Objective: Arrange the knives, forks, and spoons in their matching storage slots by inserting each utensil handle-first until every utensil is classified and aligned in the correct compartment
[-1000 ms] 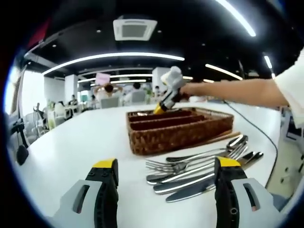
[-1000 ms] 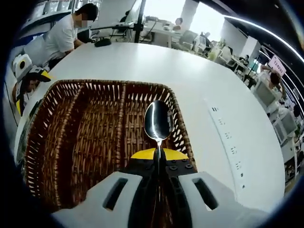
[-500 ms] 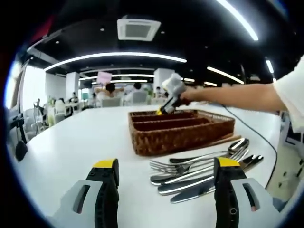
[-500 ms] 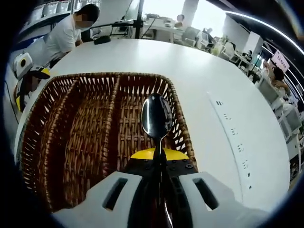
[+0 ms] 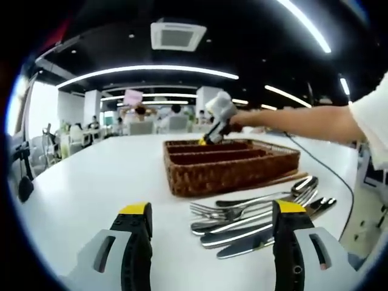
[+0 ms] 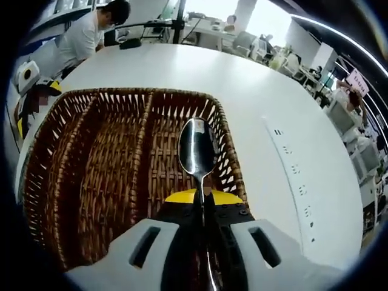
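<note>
Right claw point(image 6: 203, 203) pinching spoon point(image 6: 196, 148) upright over wicker tray point(image 6: 91, 157), bowl beyond its tips, left claw point(image 5: 206, 239) spread

The spoon point(image 6: 196, 150) shows its bowl above the clamped jaws of the right gripper point(image 6: 202, 200), the handle hidden between them. In the left gripper view, the wicker tray point(image 5: 230, 162) hides its compartment floors behind its near wall, and the piled cutlery point(image 5: 260, 212) overlaps so that handles cannot be counted apart. The left gripper point(image 5: 206, 213) blocks part of the nearest knife. Distant figures are too small and blurred to read.
</note>
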### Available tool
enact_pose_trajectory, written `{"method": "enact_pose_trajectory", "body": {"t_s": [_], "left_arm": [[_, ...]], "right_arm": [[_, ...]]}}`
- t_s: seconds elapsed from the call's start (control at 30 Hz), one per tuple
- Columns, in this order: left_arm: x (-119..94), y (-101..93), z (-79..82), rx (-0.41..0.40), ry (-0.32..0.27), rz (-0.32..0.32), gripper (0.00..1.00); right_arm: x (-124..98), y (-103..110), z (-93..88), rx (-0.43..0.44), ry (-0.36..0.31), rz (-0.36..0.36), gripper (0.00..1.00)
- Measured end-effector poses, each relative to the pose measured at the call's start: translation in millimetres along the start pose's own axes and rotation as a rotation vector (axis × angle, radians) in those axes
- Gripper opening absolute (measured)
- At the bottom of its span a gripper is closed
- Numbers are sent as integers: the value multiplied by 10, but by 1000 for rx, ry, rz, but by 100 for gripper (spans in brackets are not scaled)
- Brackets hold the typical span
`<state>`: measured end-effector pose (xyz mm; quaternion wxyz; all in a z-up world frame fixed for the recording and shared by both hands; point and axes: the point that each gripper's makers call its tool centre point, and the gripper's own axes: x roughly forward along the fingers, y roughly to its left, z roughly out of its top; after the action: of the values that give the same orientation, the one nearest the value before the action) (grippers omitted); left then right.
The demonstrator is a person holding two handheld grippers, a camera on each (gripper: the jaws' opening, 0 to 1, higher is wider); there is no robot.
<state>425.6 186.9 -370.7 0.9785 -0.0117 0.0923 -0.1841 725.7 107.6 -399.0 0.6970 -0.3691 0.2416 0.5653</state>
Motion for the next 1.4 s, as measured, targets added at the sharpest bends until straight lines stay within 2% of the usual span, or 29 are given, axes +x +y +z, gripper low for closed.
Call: {"method": "enact_pose_trajectory", "body": {"t_s": [0.27, 0.47, 0.73, 1.1, 1.23, 1.4], "left_arm": [[-11, -2, 12, -5, -3, 1, 82], [-15, -20, 43, 0, -8, -2, 82], [-18, -47, 59, -6, -12, -4, 82], [-43, -95, 105, -3, -24, -10, 82], [-54, -106, 110, -5, -25, -11, 82], [-63, -141, 130, -5, -30, -18, 82]], "right_arm": [[-16, 19, 11, 58, -31, -4, 10], [-30, 11, 11, 63, -40, -8, 12], [-172, -22, 133, 156, -138, -9, 17], [-290, -7, 115, 153, -151, -34, 18], [-341, 22, 192, 177, -195, -24, 21], [-382, 60, 209, 175, -211, -23, 24]]}}
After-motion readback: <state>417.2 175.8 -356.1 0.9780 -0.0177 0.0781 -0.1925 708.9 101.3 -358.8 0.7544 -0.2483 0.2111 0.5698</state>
